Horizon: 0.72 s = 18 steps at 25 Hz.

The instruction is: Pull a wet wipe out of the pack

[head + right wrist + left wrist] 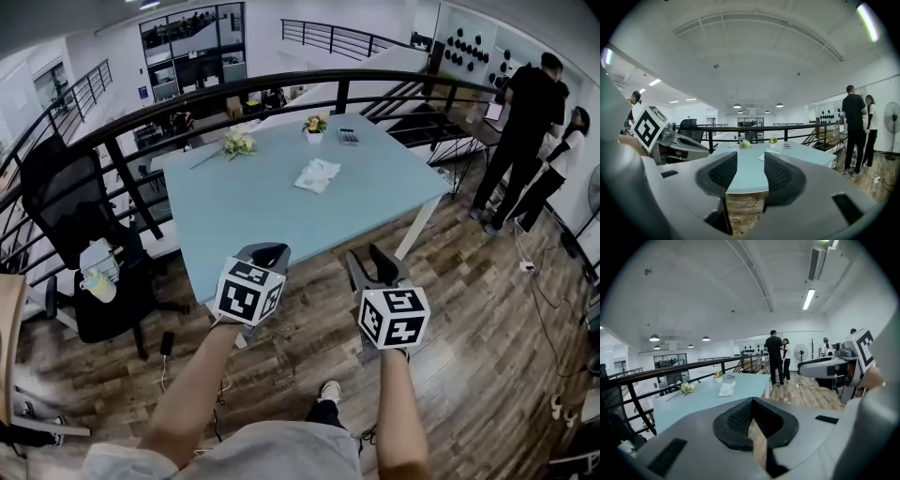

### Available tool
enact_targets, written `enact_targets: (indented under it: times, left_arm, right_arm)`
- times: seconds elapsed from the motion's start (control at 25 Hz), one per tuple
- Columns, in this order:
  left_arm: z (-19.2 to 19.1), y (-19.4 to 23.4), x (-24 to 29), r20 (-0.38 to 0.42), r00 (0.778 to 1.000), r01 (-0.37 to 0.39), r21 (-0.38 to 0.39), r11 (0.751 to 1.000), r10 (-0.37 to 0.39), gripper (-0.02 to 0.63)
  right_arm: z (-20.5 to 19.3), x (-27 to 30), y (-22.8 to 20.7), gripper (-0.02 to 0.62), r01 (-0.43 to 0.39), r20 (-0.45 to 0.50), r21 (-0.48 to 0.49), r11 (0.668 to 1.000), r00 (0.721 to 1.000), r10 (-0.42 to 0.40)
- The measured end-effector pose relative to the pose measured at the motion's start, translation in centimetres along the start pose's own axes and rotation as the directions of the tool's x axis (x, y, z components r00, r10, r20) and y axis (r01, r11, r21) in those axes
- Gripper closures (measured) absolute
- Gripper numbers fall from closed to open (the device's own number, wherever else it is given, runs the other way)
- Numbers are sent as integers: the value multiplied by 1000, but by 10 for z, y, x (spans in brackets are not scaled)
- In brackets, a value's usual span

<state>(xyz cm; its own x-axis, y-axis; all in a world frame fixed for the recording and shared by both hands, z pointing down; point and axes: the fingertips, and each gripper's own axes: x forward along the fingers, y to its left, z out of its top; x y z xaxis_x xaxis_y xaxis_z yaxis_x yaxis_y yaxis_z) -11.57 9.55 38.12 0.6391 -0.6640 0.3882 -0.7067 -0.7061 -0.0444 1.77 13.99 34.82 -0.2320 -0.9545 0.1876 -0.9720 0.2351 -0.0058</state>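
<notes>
Only the head view shows the left forearm (pixel 192 394) and right forearm (pixel 401 412), held forward over the wooden floor (pixel 309 323) short of the worktop (pixel 234 211). The left hand-held gripper (pixel 266 251) is clenched at the tips and empty. The right hand-held gripper (pixel 370 260) is released, with nothing between its jaws. The wet wipe pack (pixel 318 175) lies on the worktop at 12 o'clock, well beyond both, and flowers (pixel 237 143) sit farther off at 11.

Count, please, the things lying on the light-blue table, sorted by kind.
Flowers: 2 (loose bunch, small pot)
Wet wipe pack: 1
Dark keypad-like device: 1
Total: 4
</notes>
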Motion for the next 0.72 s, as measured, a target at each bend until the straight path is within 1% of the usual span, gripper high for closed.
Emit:
enact_targets:
  times: [0.24, 0.36, 0.64, 0.72]
  left_arm:
    - [21, -1, 39, -3, 1000, -13, -2, 1000, 13, 611]
    - [29, 1, 56, -16, 999, -32, 3, 999, 32, 611]
    - [46, 8, 92, -33, 995, -91, -14, 996, 91, 611]
    - [49, 10, 102, -38, 994, -103, -19, 994, 103, 611]
  right_arm:
    - [5, 33, -35, 386, -55, -13, 1, 998, 998, 55]
    - [11, 48, -49, 371, -83, -13, -2, 997, 996, 83]
    - [17, 79, -77, 345, -149, -28, -17, 989, 989, 148]
    - [18, 87, -87, 320, -159, -30, -20, 987, 987, 158]
